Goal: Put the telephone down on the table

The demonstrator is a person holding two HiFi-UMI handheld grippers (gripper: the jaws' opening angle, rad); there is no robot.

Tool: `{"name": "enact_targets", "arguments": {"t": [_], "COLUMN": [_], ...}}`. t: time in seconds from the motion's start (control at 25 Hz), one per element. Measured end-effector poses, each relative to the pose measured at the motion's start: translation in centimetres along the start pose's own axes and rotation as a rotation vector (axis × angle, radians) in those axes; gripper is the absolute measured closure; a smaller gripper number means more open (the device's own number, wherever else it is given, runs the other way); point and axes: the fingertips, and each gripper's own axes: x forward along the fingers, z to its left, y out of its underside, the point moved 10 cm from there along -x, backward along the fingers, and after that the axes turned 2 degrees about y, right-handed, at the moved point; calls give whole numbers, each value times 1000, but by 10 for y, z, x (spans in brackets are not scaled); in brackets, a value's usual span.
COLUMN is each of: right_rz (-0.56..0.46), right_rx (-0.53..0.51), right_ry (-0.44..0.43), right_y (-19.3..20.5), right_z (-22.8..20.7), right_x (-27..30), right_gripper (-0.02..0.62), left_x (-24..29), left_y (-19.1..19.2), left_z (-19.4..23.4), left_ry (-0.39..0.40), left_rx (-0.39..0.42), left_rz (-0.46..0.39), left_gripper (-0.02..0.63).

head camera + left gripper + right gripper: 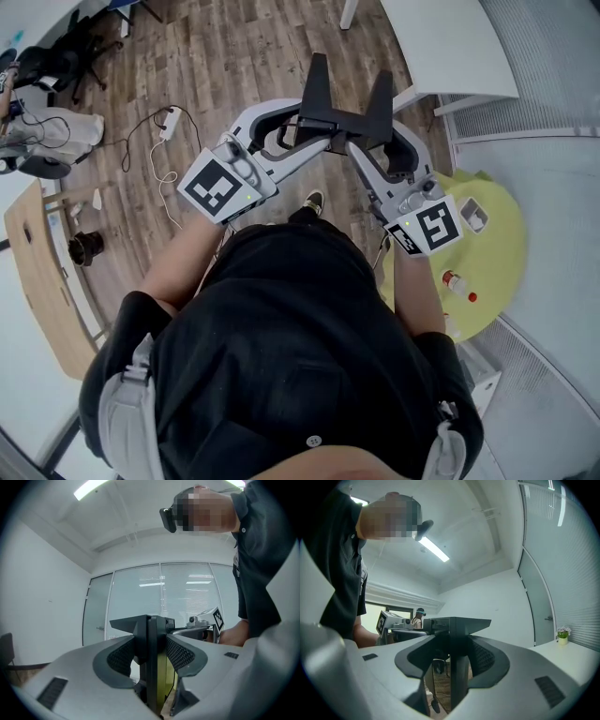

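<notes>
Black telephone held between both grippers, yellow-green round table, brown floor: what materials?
Black telephone: likely moulded plastic, matte, with no glare on its flat faces. Yellow-green round table: smooth painted or laminated top, even colour; cannot tell which. Brown floor: wood or wood-look planks, grain and board seams visible.

Office or lab room. Wood-look floor (pixel 234 56), white desk (pixel 450 47), round yellow table (pixel 506 244), glass wall with blinds (pixel 187 597), ceiling strip light (pixel 433 549). Black office chair (pixel 56 61) and power strip (pixel 170 122) with loose cable on the floor.
</notes>
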Motion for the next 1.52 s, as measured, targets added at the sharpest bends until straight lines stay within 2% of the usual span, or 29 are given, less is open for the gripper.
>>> {"name": "enact_targets", "arguments": {"t": [0.28,0.4,0.64,0.8,1.0,1.32,1.52], "right_rz": [-9,-13,3,3,-4,24,9], "right_rx": [16,22,29,22,23,19,20], "right_ry": [-31,-38,-38,-20,22,83,131], "right_y": [6,6,-16,-11,7,-19,-2], "right_z": [-53,-68,-103,-112,-131,-164,-164], "right_x": [4,7,45,60,76,180,184], "right_gripper": [376,376,376,376,376,376,376], "left_x": [43,55,74,80,95,95,101], "left_y": [7,7,-14,-9,8,-17,-3], "left_z": [17,26,73,94,125,244,258], "left_ry": [-1,-32,-26,2,29,98,146], "left_rx": [15,0,-14,-2,-6,-30,-9], "left_rz": [-2,2,-6,-30,-3,-4,-1], "left_gripper": [390,390,390,390,390,390,390]}}
